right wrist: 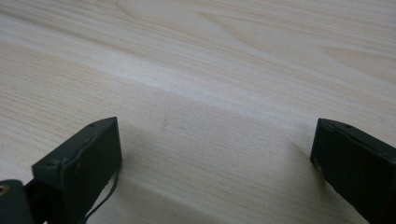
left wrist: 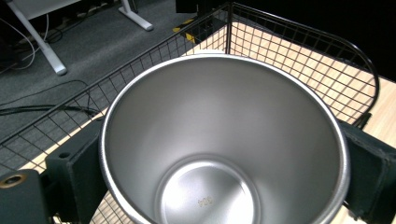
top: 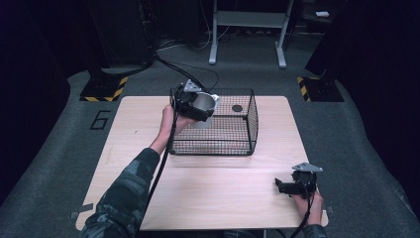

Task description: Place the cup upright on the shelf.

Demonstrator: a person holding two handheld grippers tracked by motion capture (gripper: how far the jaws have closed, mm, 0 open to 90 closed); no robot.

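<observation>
A shiny steel cup (top: 204, 102) is held over the left rim of a black wire basket (top: 233, 144), with my left gripper (top: 198, 106) shut on it. In the left gripper view the cup (left wrist: 219, 140) opens toward the camera, its bare inside showing, and the black jaws press on its two sides. The basket's wire wall (left wrist: 289, 56) runs behind it. My right gripper (top: 285, 187) rests low on the table near the front right corner. In the right gripper view that gripper (right wrist: 215, 158) stands open over bare wood, with nothing between its jaws.
The light wooden table (top: 213, 198) carries the basket at its back middle. A small dark round thing (top: 237, 108) lies on the basket's floor. Beyond the table are grey carpet, a white desk frame (top: 247, 29) and black stands with yellow-striped bases (top: 104, 91).
</observation>
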